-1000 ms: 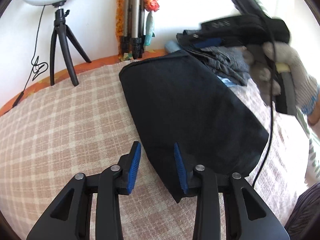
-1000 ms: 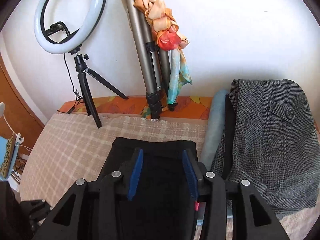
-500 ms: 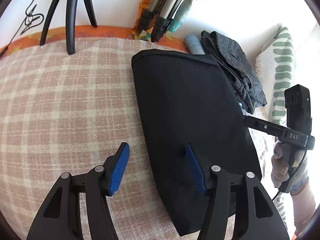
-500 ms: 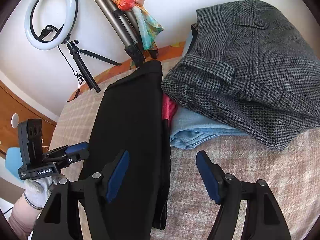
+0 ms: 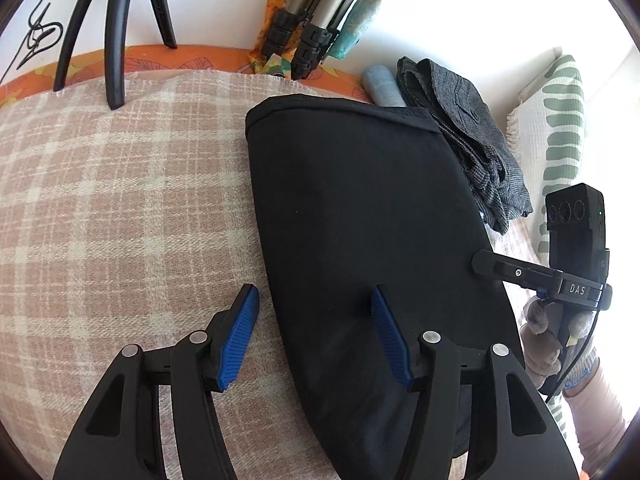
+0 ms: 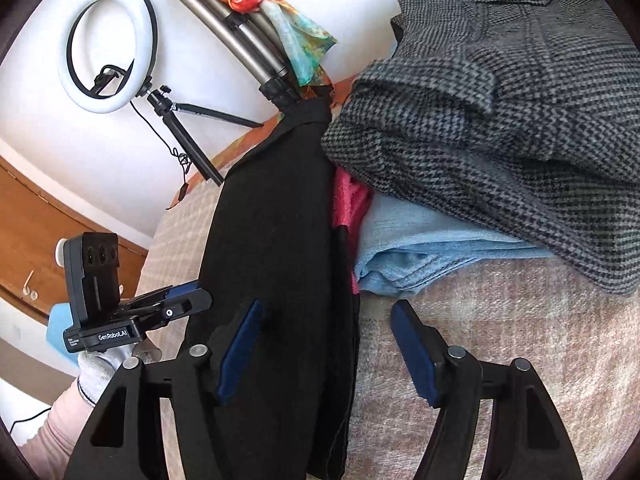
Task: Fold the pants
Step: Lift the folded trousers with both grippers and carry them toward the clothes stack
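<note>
Left wrist view has my left gripper (image 5: 316,336) spread wide and holding nothing, low over the near left edge of the black pants (image 5: 360,240); one blue pad sits above the plaid blanket (image 5: 120,200), the other above the dark cloth. The pants lie folded into a long strip running from the bottom centre up toward the top centre of that frame; their far end stops short of the tripod legs (image 5: 308,40) at the top edge.

Right wrist view shows my right gripper (image 6: 326,354) equally wide and empty, straddling the strip's opposite long edge at lower centre; the layered edge is visible between the pads.

Risks, as I judge them: if I pinch only the top layer, the strip may peel apart and the fold come out crooked; if my two tools lift unevenly, the cloth could skew. The grey houndstooth garment (image 6: 500,128) and the light blue cloth (image 6: 420,256) sit just beside the pants at right centre, with a pink piece (image 6: 348,204) touching the black edge; a careless close could catch one of them, and swinging the strip over could drag that pile.

No containers show in either view; the clothes rest straight on the blanket.
</note>
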`<control>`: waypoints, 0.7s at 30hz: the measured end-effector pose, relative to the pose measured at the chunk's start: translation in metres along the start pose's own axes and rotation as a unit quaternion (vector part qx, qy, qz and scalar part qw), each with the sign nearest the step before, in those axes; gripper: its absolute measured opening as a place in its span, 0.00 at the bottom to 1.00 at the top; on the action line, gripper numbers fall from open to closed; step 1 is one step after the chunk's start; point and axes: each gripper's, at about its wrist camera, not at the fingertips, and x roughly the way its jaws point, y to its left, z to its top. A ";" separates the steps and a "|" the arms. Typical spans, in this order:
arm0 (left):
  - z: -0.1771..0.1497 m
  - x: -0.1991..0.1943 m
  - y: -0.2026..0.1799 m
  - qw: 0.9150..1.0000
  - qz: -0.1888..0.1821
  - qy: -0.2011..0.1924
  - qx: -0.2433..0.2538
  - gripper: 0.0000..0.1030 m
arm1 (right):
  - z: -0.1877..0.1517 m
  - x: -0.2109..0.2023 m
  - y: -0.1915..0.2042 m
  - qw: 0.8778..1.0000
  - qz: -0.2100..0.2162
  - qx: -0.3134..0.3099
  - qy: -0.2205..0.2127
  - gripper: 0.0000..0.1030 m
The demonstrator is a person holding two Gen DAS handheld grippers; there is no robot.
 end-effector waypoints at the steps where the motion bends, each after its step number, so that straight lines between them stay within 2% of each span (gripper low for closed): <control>1: 0.000 0.001 -0.002 1.000 0.001 -0.002 0.007 0.55 | 0.000 0.002 0.003 1.000 0.003 -0.007 0.003 0.65; 3: 0.000 0.005 -0.006 1.000 0.000 -0.003 0.015 0.51 | 0.002 0.008 0.006 1.000 0.013 -0.012 0.014 0.51; 4: 0.001 0.006 -0.007 1.000 -0.002 -0.006 0.014 0.51 | 0.001 0.010 0.007 1.000 0.020 -0.011 0.017 0.50; 5: 0.001 0.008 -0.007 1.000 -0.004 -0.009 0.009 0.49 | 0.001 0.013 0.009 1.000 0.021 -0.011 0.018 0.45; 8: 0.003 0.011 -0.008 1.000 0.009 -0.014 -0.001 0.34 | 0.000 0.019 0.012 1.000 0.024 -0.010 0.017 0.33; 12: 0.000 0.011 -0.013 0.999 0.030 -0.023 0.005 0.21 | -0.002 0.018 0.014 1.000 0.011 -0.009 0.006 0.26; 21: -0.007 -0.007 -0.034 0.995 0.069 -0.061 0.041 0.08 | -0.007 0.006 0.039 0.998 -0.031 -0.039 -0.023 0.14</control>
